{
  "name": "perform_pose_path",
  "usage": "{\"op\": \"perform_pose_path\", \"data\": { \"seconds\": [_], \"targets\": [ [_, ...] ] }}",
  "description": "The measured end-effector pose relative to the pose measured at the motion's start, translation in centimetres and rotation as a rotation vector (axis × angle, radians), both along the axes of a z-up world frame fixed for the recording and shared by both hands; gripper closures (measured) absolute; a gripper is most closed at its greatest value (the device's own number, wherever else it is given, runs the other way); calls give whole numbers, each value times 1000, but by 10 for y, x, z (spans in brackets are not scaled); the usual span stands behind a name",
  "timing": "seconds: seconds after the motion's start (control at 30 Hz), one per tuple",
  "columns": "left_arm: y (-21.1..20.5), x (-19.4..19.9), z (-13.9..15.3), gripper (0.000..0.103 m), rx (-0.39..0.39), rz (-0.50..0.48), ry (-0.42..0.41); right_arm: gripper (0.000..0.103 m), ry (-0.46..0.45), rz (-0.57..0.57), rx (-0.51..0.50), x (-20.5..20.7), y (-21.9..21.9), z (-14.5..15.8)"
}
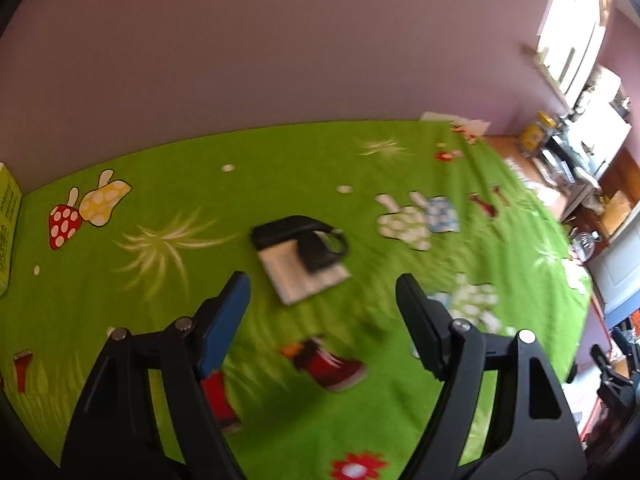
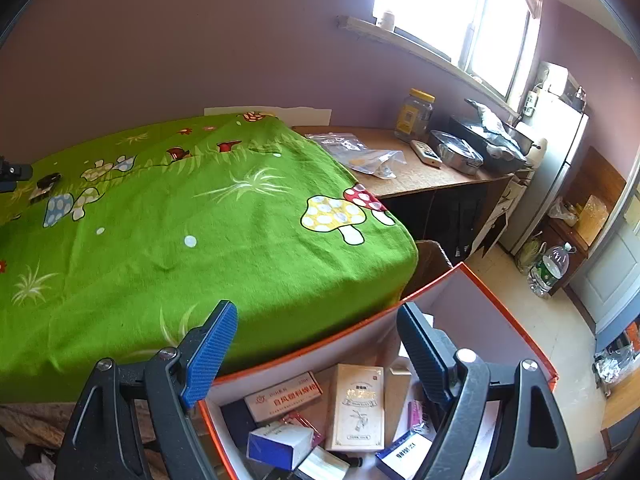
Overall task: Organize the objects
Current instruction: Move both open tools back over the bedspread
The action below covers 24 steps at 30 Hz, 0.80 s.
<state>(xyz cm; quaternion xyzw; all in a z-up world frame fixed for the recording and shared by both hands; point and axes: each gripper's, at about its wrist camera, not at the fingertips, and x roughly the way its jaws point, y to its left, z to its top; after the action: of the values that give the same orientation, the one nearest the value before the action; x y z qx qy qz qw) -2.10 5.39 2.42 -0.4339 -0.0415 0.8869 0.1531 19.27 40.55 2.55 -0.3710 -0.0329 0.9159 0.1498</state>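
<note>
Left wrist view: the left gripper (image 1: 322, 300) hangs over the green cloth (image 1: 200, 184), jaws apart with nothing between them. Just beyond its tips lies a black strap (image 1: 316, 246) across a pale card (image 1: 304, 280) — the pair looks like the next thing to collect. The picture is smeared, so settle the hand first, then straddle the pair squarely before closing.

Right wrist view: the right gripper (image 2: 316, 338) is spread and empty above the orange-edged box (image 2: 500, 300), which sits just off the cloth's near corner and already holds several cartons (image 2: 354, 408) — the drop point.
</note>
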Motion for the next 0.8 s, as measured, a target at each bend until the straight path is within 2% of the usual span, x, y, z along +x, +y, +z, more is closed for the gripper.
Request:
{"op": "perform_pose_path", "data": {
  "seconds": [0.1,0.2,0.33,0.43,0.5,0.67,0.8],
  "targets": [
    [-1,-10,-12,25,-40,12,-30,20,3,2,-18,-6,0,-1],
    [3,-14,-21,25,-26,2,-51,20,3,8,-27,-12,-3,-1],
    [13,-20,-29,25,-53,6,-46,20,5,26,-40,-23,-9,-1],
    [22,-21,-30,26,-123,-7,-15,20,15,52,-44,-31,-18,3],
    [28,-18,-32,39,-185,-42,16,20,22,71,-43,-35,-25,6],
    [20,-13,-29,45,-157,-106,15,20,36,113,-64,-49,-43,13],
    [16,-1,-26,45,-99,-224,0,20,37,162,-70,-63,-66,17]
  ]
}}
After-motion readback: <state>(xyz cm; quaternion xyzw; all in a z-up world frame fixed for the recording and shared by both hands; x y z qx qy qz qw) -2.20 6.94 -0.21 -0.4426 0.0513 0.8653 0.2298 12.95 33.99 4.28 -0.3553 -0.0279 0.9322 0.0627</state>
